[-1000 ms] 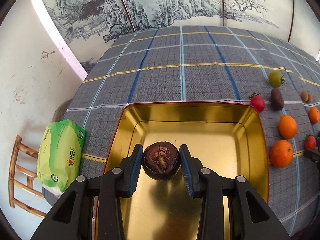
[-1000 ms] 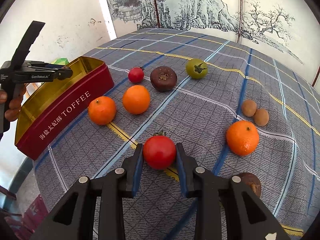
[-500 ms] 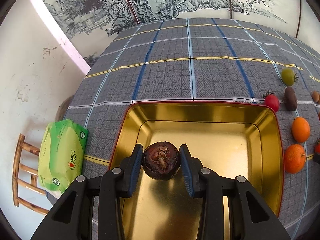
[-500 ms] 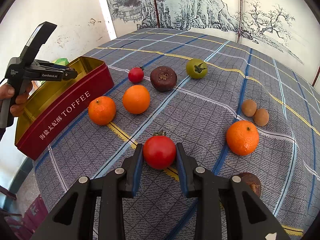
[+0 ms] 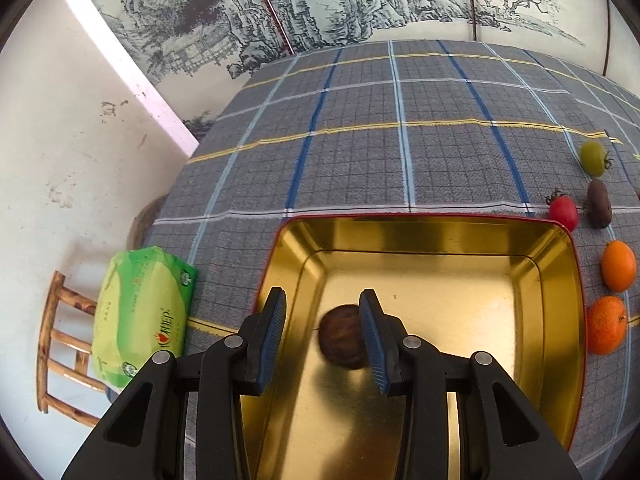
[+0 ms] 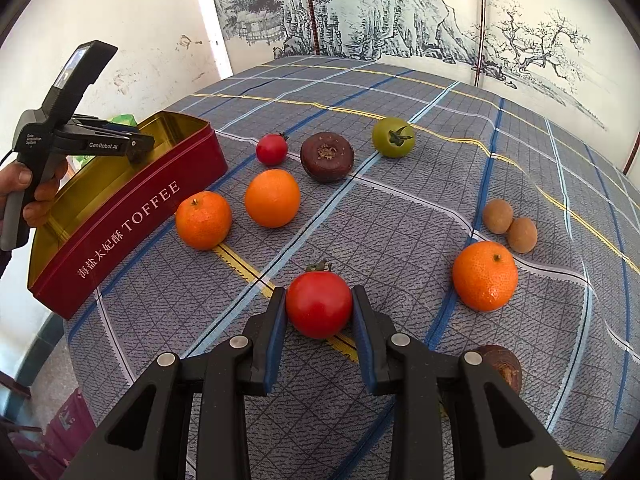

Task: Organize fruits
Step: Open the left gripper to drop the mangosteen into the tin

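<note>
- The left tongs (image 5: 321, 294) are held above the open, gold-lined rectangular tin with red outer walls (image 5: 420, 216), pointing down into it.
- A dark brown, round, rough-skinned fruit (image 5: 342, 338) is seen between the left tongs' blue pads, low over the shiny tin floor and blurred. It sits against the right pad, while a clear gap is left at the left pad, so these tongs are parted and nothing is pinched.
- The handle of the left tongs is wrapped by a person's hand (image 6: 36, 196).
- The right tongs (image 6: 318, 291) are closed on a glossy red round tomato with a small green calyx (image 6: 319, 304); both pads are pressed to its sides, low over the bench covered with a grey checked cloth (image 6: 400, 232).
- Ahead and to the left of the right tongs, two orange mandarins (image 6: 203, 220) are lying just beside the tin's lettered wall.
- Further ahead, a smaller red tomato (image 6: 272, 149), a second dark brown fruit with a puckered crown (image 6: 327, 157) and a green tomato (image 6: 393, 137) are set in a row.
- To the right of the right tongs, a third mandarin (image 6: 485, 275) and two small tan round fruits (image 6: 497, 216), touching each other, are seen.
- A green plastic packet (image 5: 140, 316) is lying left of the left tongs, beside the tin.
</note>
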